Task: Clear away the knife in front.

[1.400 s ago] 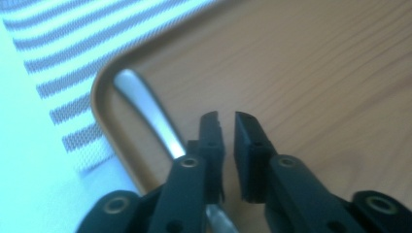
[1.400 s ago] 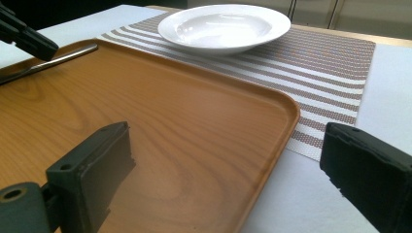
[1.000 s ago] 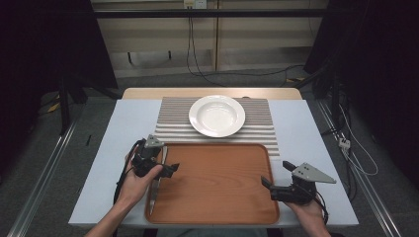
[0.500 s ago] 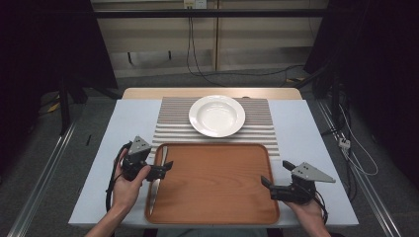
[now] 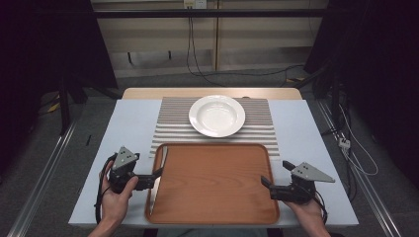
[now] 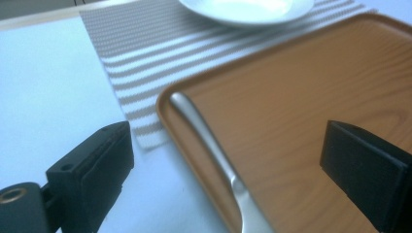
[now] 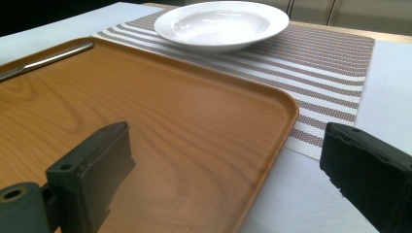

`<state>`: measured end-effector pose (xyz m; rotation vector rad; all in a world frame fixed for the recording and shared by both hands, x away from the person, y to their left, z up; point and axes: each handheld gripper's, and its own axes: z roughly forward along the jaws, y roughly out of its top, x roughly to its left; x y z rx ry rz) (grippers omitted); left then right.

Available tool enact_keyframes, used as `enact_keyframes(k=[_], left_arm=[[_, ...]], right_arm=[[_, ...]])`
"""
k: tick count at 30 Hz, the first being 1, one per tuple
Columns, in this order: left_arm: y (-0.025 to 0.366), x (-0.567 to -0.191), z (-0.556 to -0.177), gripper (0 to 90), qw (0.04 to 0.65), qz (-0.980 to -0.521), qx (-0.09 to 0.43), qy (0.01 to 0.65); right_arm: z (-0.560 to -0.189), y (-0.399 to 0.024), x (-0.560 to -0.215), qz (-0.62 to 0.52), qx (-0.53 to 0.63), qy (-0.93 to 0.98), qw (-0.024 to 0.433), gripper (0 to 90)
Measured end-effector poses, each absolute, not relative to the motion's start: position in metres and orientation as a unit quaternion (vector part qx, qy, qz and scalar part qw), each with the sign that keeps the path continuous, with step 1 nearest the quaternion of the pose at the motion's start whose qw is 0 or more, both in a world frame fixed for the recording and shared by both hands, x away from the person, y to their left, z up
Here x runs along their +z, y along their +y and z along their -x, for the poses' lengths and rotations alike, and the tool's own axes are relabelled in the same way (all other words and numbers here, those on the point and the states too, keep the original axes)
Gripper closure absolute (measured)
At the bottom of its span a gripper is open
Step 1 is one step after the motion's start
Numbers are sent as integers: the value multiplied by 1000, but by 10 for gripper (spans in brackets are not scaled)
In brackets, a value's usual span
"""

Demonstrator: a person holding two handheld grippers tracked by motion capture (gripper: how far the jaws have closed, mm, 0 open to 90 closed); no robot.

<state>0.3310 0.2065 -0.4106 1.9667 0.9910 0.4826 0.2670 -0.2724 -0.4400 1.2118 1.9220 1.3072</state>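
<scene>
Two grippers frame the work, so take them from the left. Your left gripper (image 5: 157,174) sits at the left edge of the wooden tray (image 5: 217,217), its jaws spread wide and holding nothing. Between and just ahead of them lies the knife (image 6: 214,155), a slim metal piece resting inside the tray along its left rim, one end toward the striped placemat (image 5: 170,121). Expect it to be light, rigid and slick; lying flat on smooth wood, it will likely skate away if you only nudge it. Your best hold is probably across the narrow handle, where the rim's curve may lift it a little, jaws straddling it squarely before you close.

Moving right, the tray floor is bare, and beyond it the white plate (image 5: 217,115) stands on the placemat, well apart from the knife. It is breakable, so keep metal from knocking it.

At the far right, your right gripper (image 5: 269,180) rests at the tray's right rim, jaws likewise apart and empty.
</scene>
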Motion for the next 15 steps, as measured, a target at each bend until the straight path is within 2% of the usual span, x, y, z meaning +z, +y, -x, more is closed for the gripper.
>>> enact_keyframes(k=[2, 7, 15], left_arm=[[207, -412, -328, 53, 428, -784, 189, 409], [208, -421, -320, 54, 432, -796, 182, 382], [206, -424, -325, 54, 429, -788, 191, 398]], right_arm=[[-267, -272, -440, -449, 482, 707, 256, 47], [-268, -274, -440, -453, 485, 704, 254, 46], [-266, -275, -440, -450, 487, 703, 256, 46]])
